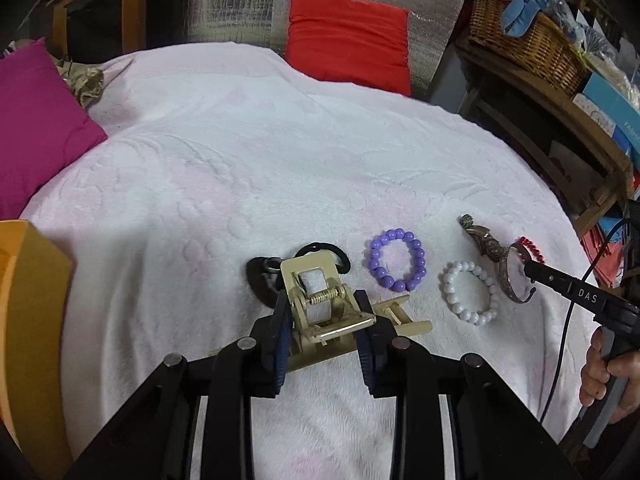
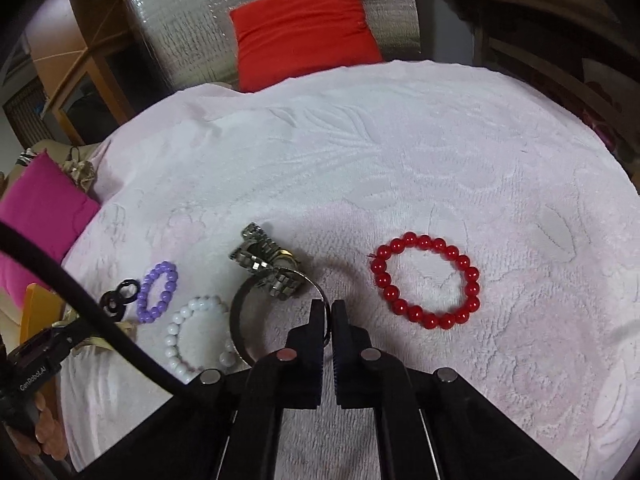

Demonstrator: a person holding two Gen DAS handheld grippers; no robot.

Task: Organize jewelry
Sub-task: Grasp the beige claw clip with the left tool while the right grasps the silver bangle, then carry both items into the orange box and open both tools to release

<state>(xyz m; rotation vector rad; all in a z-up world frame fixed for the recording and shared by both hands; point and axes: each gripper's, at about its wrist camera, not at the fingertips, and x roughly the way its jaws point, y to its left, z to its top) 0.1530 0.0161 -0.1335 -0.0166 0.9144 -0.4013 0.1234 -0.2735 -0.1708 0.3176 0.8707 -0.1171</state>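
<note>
step: pick-up, both claws loaded | left claw (image 1: 322, 330) clamps the cream hair claw clip (image 1: 320, 304) over the blanket (image 1: 240, 184); right claw (image 2: 331, 312) pinches the metal bangle (image 2: 240, 312) rim beside the white bead bracelet (image 2: 188, 336) | next: I judge lift clear; carry to storage

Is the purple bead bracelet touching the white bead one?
Apart. In the left wrist view, bare blanket shows between the purple bracelet and the white bracelet.
</note>
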